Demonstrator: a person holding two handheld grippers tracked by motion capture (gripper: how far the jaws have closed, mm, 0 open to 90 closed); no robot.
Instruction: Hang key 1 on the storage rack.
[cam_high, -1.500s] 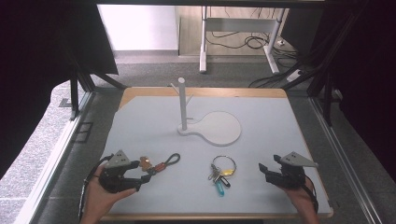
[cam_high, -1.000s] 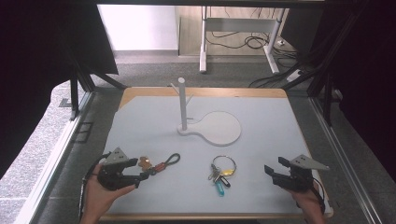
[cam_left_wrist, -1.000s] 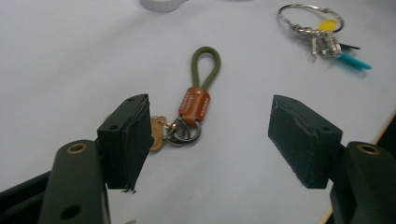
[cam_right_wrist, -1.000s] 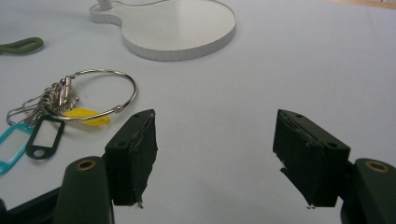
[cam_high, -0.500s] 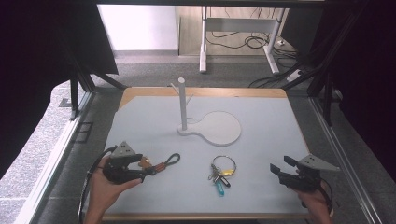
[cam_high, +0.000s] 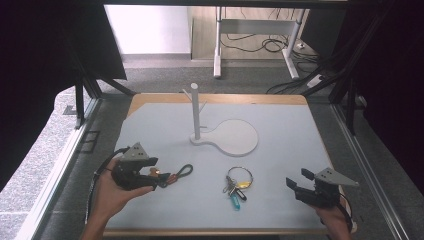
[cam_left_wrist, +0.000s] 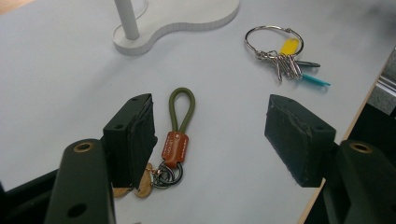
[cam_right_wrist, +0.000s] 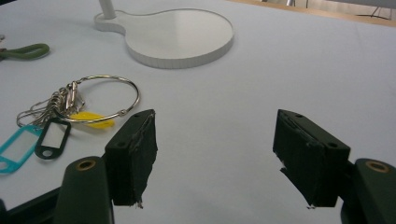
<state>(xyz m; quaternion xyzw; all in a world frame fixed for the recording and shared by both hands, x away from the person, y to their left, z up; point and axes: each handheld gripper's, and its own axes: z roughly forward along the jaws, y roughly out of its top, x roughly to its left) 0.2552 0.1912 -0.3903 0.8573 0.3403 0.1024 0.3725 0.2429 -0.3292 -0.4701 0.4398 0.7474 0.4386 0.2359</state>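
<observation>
High view: the left gripper (cam_high: 159, 178) hangs over the near left part of the grey table (cam_high: 290, 135), jaws spread, pads pressing on nothing. The leather key fob (cam_high: 172, 176) with its green loop lies on the mat right at the jaw tips. The right gripper (cam_high: 296, 184) sits at the near right, jaws apart and empty, with the key ring (cam_high: 237, 183) lying well to its left.

Left gripper view: the jaws stand wide, having closed a little a moment ago. The key fob (cam_left_wrist: 174, 142) lies flat between them, close beside the left jaw, untouched.

Right gripper view: the jaws are wide and empty; the key ring (cam_right_wrist: 88, 105) lies just beyond the left jaw.
</observation>
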